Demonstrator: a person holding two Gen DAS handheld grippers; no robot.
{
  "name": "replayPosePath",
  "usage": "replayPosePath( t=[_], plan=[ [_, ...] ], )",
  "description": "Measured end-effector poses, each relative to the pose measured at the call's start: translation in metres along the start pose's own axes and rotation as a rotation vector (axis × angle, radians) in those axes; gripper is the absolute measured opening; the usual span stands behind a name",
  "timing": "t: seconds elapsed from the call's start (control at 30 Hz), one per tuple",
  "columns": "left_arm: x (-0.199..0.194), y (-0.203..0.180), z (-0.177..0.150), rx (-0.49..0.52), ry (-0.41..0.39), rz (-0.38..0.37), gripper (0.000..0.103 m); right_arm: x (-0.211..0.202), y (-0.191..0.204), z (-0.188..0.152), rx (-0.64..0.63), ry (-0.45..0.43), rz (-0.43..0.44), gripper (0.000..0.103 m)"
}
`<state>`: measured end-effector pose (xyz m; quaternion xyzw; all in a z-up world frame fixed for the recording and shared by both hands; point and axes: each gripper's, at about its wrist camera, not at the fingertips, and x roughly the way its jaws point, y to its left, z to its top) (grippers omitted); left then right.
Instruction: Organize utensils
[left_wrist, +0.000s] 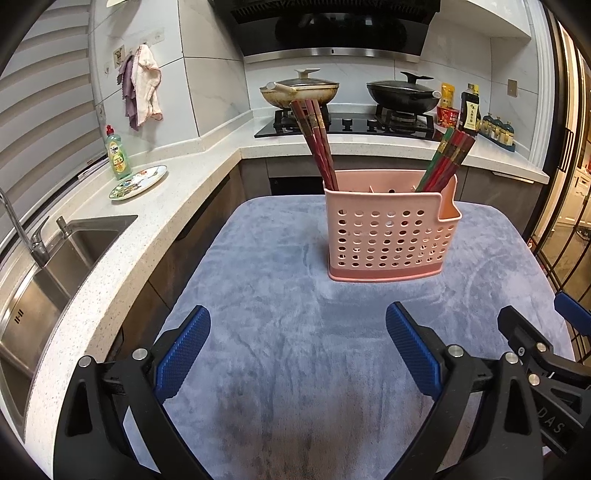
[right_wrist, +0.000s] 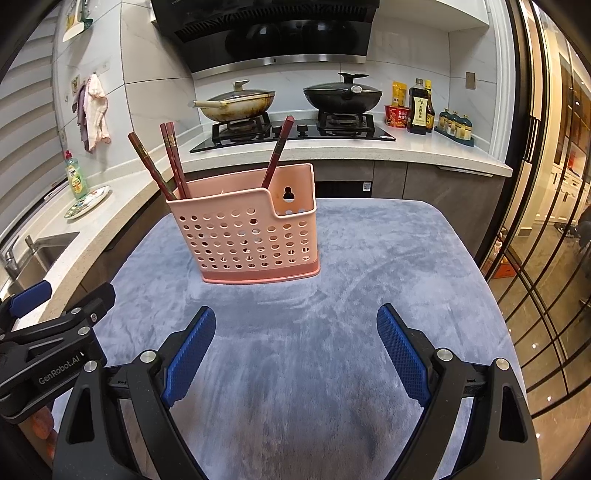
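A pink perforated utensil holder stands upright on a blue-grey cloth; it also shows in the right wrist view. Dark red chopsticks lean out of its left part, and a red and green bundle leans out of its right part. In the right wrist view, chopsticks stand at the left and one at the right. My left gripper is open and empty, short of the holder. My right gripper is open and empty, also short of it.
A white counter with a steel sink, a green soap bottle and a patterned plate lies to the left. A stove with two lidded pans is behind. Glass doors are to the right.
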<state>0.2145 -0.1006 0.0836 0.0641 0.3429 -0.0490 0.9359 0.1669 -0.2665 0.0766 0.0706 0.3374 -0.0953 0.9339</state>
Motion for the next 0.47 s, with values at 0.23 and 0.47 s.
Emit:
replayPosePath(
  t=[0.23, 0.47],
  plan=[
    [0.0043, 0.0010, 0.0004, -0.005, 0.011, 0.000, 0.092, 0.0052, -0.0001, 0.0017, 0.005, 0.004, -0.006, 0.085],
    [0.0078, 0.0012, -0.0002, -0.005, 0.021, -0.018, 0.091, 0.0062, 0.0001, 0.0009, 0.006, 0.002, -0.007, 0.085]
  ],
)
